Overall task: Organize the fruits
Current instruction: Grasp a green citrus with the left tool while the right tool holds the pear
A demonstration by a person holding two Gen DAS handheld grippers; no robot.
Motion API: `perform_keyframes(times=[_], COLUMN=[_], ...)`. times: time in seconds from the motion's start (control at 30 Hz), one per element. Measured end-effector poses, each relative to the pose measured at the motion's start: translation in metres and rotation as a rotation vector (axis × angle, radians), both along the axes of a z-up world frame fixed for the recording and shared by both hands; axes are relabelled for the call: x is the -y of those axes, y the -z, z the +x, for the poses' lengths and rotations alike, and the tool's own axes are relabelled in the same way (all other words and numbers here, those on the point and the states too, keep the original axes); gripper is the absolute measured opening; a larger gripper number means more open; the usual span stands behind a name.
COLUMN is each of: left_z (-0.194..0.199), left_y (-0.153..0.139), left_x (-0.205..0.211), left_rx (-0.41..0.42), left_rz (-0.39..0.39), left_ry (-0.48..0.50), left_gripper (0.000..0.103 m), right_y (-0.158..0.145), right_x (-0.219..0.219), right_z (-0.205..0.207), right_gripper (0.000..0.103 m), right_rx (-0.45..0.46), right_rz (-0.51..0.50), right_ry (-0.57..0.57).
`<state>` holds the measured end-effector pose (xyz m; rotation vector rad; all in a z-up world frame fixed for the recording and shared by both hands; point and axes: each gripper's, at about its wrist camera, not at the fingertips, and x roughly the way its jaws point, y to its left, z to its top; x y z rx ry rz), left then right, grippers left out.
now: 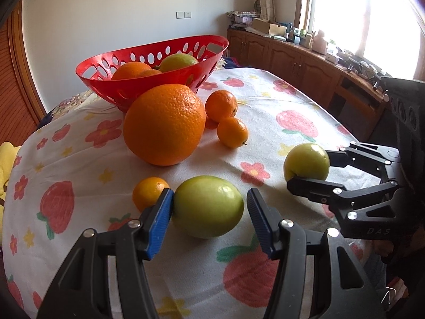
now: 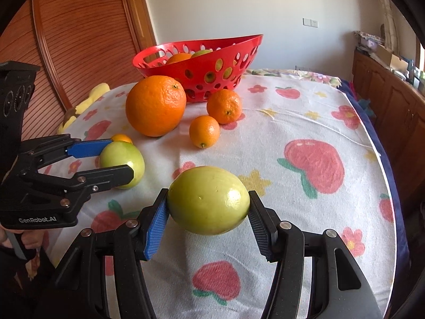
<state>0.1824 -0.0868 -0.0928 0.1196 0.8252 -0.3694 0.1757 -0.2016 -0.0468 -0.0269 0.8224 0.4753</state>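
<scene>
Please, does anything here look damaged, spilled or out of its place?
Nothing looks damaged or spilled. Six fruits lie outside the red basket, which seems tilted, one rim higher. Right claw grips one green fruit; left claw brackets another.

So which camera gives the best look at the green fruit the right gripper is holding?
The right wrist view. The green fruit fills the centre there, pinched between both fingers of the right gripper. The left wrist view shows it small at the right edge, part hidden behind a finger.
</scene>
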Motion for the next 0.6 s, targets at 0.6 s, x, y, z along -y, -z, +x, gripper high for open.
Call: perform_keyframes(times=[0.6], left_z=[0.006], left_y=[0.012], left_x=[0.004], left_rx=[-0.021], left_rz=[0.047], left_ry=[-0.008], left_gripper=[0.057], right_y=[0.001], right_x=[0.0], right_z=[0.0], right_gripper=[0.059], right_rx=[0.012], right_rz=[0.001], right_ry=[-0.002])
